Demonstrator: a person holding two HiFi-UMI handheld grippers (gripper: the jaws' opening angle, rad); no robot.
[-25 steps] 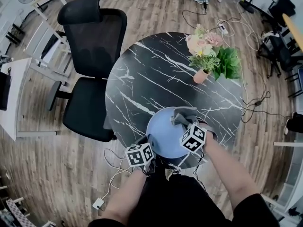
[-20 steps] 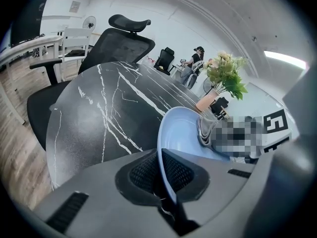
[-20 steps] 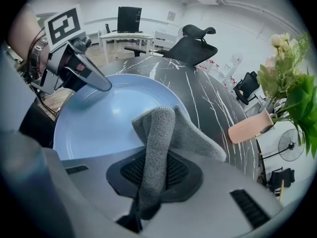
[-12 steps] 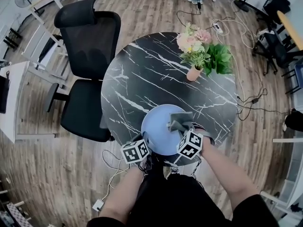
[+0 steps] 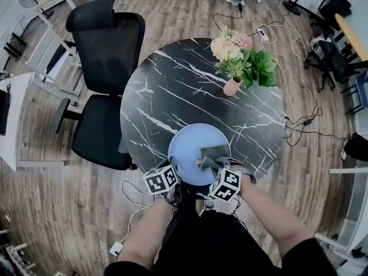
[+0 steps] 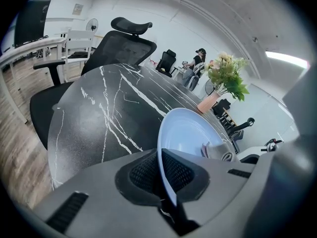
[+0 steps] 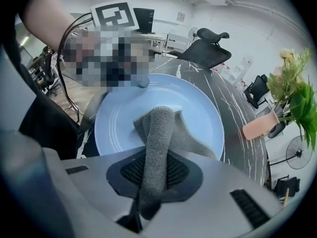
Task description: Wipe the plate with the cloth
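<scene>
Pinching the near-left rim of the pale blue plate (image 5: 187,145), our left gripper (image 5: 173,169) has its jaws almost closed on that edge. Our right gripper (image 5: 216,167) is clamped tight on the grey cloth (image 5: 211,153), which lies on the plate's right side. The plate sits at the near edge of the black marble table (image 5: 172,91).

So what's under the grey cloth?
The blue plate is under the cloth, which the right tongs pinch. The patch of plate beneath the cloth is covered, so it cannot be seen.
</scene>
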